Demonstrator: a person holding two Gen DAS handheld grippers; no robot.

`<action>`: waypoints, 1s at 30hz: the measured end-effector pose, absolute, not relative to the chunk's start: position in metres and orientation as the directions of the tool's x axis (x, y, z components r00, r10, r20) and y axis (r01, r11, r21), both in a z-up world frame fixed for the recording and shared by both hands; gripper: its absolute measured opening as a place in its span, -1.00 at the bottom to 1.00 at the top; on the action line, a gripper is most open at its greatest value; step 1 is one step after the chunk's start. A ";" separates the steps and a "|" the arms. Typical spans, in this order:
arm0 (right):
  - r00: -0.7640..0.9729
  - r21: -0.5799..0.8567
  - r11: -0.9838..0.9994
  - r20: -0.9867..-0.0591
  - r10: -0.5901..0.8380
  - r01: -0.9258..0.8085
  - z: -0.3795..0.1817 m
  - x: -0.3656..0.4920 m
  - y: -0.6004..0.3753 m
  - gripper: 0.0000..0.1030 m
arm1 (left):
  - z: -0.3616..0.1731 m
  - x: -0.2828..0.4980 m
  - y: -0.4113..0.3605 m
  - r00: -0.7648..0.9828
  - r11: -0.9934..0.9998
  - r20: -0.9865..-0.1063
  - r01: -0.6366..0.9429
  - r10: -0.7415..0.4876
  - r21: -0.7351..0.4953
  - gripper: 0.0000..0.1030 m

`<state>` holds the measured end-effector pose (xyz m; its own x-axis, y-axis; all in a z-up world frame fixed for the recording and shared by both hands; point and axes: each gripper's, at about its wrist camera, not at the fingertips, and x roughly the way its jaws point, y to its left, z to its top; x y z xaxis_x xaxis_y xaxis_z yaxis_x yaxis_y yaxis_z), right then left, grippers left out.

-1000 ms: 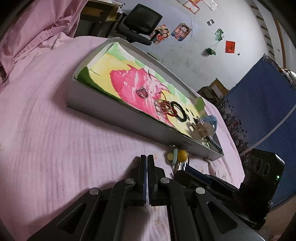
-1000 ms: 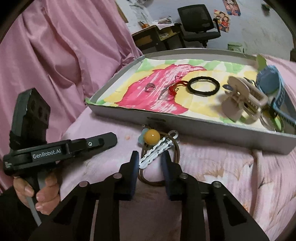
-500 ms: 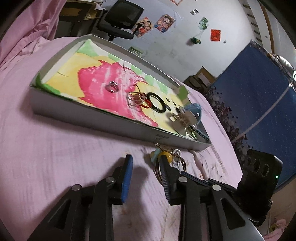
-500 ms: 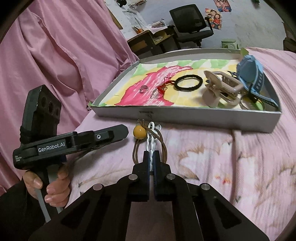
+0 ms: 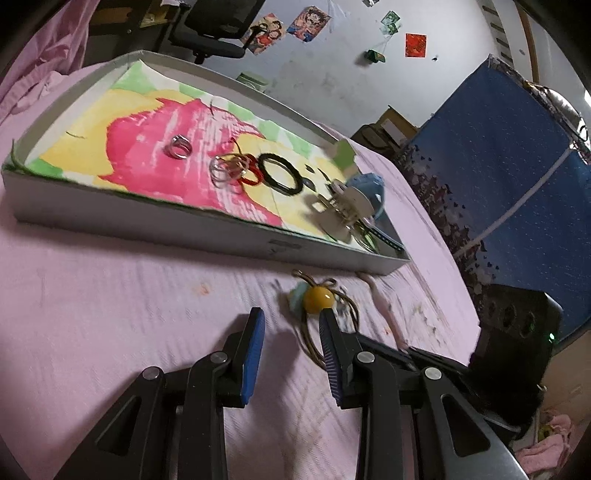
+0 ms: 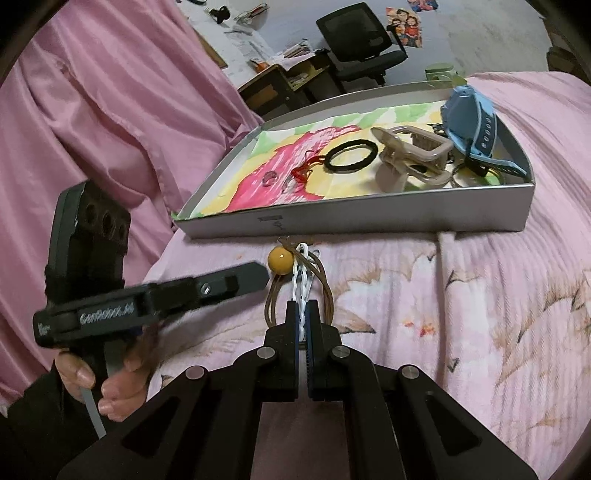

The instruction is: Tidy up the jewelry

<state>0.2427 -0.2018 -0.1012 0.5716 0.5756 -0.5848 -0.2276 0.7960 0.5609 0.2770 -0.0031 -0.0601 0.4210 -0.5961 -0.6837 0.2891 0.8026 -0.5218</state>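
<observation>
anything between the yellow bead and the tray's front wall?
Nothing solid. In the right wrist view, only a short strip of pink bedspread separates the yellow bead from the tray wall, plus the brown cord's knot reaching toward it.

Bare pink bedspread [image 5: 110, 314] lies open left of the wide-open left gripper [image 5: 291, 325]; ahead, the grey tray's front wall [image 6: 369, 218] blocks, with the yellow bead [image 6: 279, 257] just before it.

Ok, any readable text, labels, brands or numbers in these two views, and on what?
"GenRobot.AI": white lettering on the left gripper body, motion-blurred, only just legible.
Small mark on the tray front wall: too small to read.
Posters on the wall: pictures only, no legible words.
</observation>
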 end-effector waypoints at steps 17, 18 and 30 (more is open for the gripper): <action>0.571 0.573 0.797 -0.596 0.565 -0.190 -0.110 0.247 -0.205 -0.94 | -0.072 0.286 -0.025 0.371 0.839 -0.754 0.288 -0.542 -0.462 -0.86; 0.570 0.574 0.796 -0.596 0.566 -0.190 -0.110 0.247 -0.205 -0.94 | -0.072 0.286 -0.026 0.372 0.840 -0.755 0.288 -0.540 -0.459 -0.90; 0.572 0.725 0.664 -0.471 0.671 -0.183 -0.112 0.246 -0.216 -0.94 | -0.057 0.256 -0.032 0.462 0.863 -0.732 0.331 -0.501 -0.381 -0.94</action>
